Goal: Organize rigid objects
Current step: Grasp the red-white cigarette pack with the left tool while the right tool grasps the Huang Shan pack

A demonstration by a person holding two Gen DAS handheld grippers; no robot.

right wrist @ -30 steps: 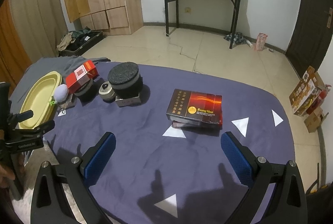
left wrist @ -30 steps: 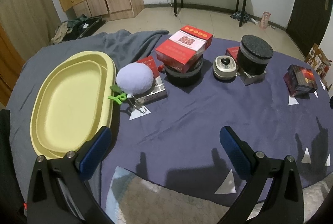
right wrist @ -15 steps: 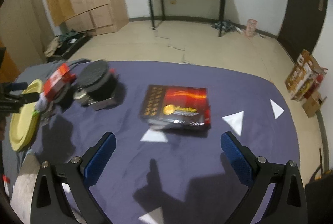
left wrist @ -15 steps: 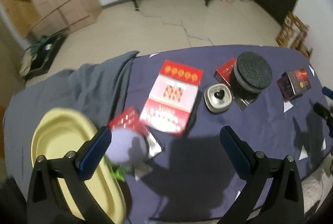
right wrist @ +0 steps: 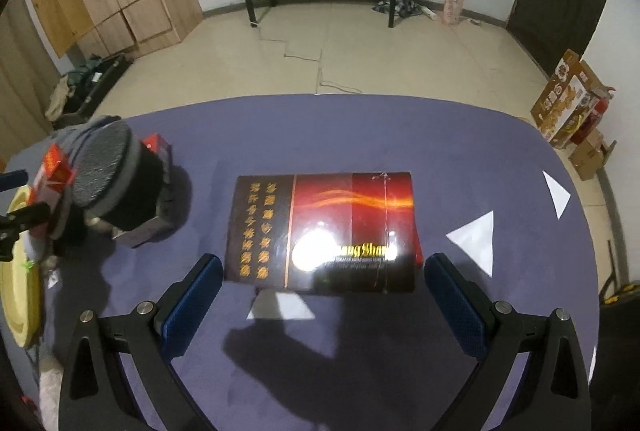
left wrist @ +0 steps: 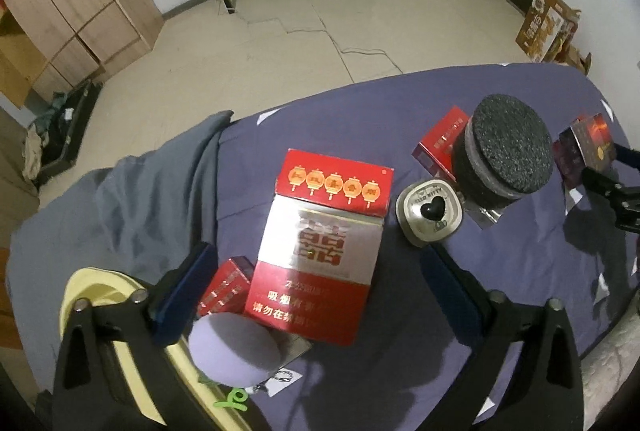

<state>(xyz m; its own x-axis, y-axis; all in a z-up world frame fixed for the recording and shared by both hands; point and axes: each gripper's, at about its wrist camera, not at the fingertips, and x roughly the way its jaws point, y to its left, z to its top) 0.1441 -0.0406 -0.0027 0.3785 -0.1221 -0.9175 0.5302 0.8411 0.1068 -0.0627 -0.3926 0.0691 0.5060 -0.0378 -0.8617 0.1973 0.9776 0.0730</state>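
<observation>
My left gripper [left wrist: 318,285] is open and hovers above a large red and white carton [left wrist: 320,251], which lies between its fingers. A small red pack [left wrist: 226,289] and a lilac ball [left wrist: 234,351] lie by the left finger. A silver heart tin [left wrist: 430,217] and a black round jar [left wrist: 506,151] stand to the right. My right gripper [right wrist: 322,289] is open just above a dark red and black box [right wrist: 324,231] lying flat on the purple tablecloth [right wrist: 360,371].
A yellow oval tray [left wrist: 92,287] sits at the table's left edge, also in the right wrist view [right wrist: 16,291]. A grey blanket [left wrist: 132,199] covers the far left. White paper triangles [right wrist: 474,235] lie on the cloth. A small red box [left wrist: 440,143] is behind the jar.
Both grippers have moved forward and down over the table. The left one now hangs over the red carton; the right one has closed in on the dark box. Both stay open.
</observation>
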